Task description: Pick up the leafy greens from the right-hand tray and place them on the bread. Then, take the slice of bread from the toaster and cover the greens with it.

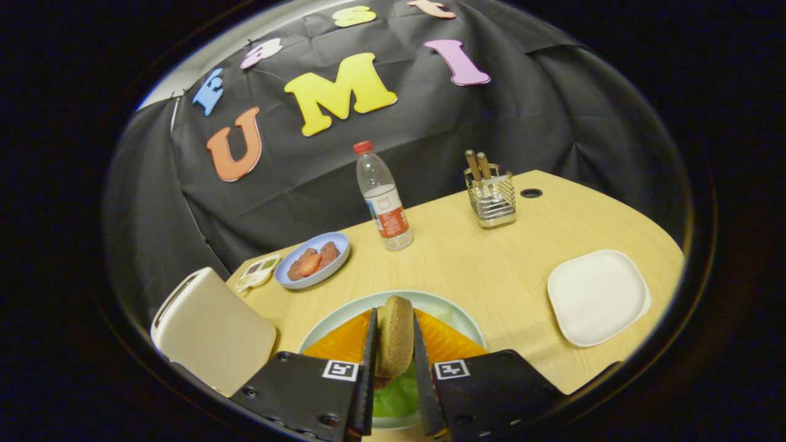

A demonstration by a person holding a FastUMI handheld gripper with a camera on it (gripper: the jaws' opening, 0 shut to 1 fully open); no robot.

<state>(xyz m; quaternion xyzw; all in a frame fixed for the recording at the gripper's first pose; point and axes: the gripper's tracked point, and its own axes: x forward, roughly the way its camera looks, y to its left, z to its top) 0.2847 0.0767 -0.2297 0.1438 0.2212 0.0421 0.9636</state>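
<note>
While fingers (395, 344) clamp it, bread (395, 334) overhangs greens (396, 396)

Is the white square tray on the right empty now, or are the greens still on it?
Empty: the white tray shows only bare surface. Greens lie on the round plate, under the bread slice the claw grips.

Gripper (395, 374) fingers nearly closed, both pressing upright bread slice (394, 334).

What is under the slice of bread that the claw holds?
Under the slice of bread, held on edge between the claw fingers, leafy greens show above the green plate. The lower bread is covered by the greens and fingers.
</note>
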